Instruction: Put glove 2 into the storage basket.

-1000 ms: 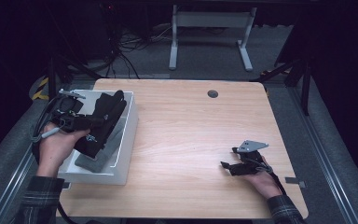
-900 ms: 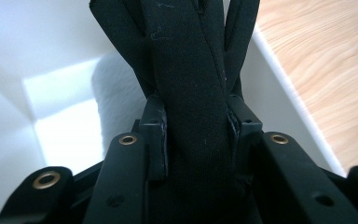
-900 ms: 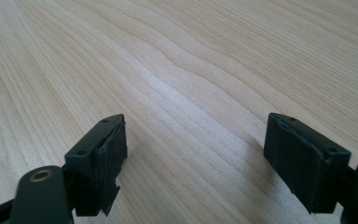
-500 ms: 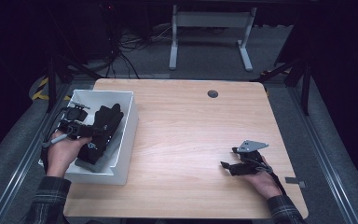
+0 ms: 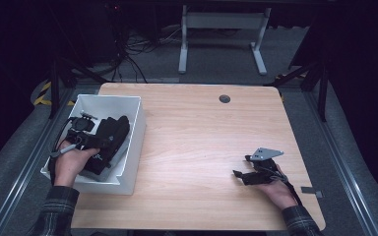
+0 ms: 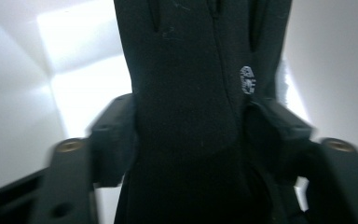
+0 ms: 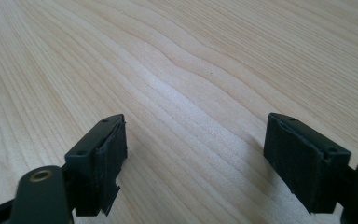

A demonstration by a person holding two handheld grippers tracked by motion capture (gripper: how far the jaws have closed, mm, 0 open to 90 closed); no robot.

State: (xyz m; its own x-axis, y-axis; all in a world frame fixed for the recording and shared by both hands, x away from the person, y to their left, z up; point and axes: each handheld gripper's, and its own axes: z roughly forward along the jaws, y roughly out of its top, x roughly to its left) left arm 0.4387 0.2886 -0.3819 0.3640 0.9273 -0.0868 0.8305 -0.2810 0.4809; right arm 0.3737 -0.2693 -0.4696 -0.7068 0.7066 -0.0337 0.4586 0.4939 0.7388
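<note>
- at the left of the high view, one white bin sits on the left edge of the wooden table, and the black glove lies inside it.
- the glove is plain black fabric, limp and draped lengthwise down the bin; in the left gripper view it runs up the middle of the frame, with finger slits at the top edge and a small white logo to the right of centre.
- the left gripper is down in the bin with the person's left hand behind it; its jaws have just been opening, and the glove sits between the pads, which stand close against its sides; whether they still press it cannot be told.
- the right gripper rests low at the lower right of the table, well apart from the bin; in the right gripper view its jaws are spread wide with bare wood grain between them.
- count: one glove, one bin, one table, two grippers, two hands.
</note>
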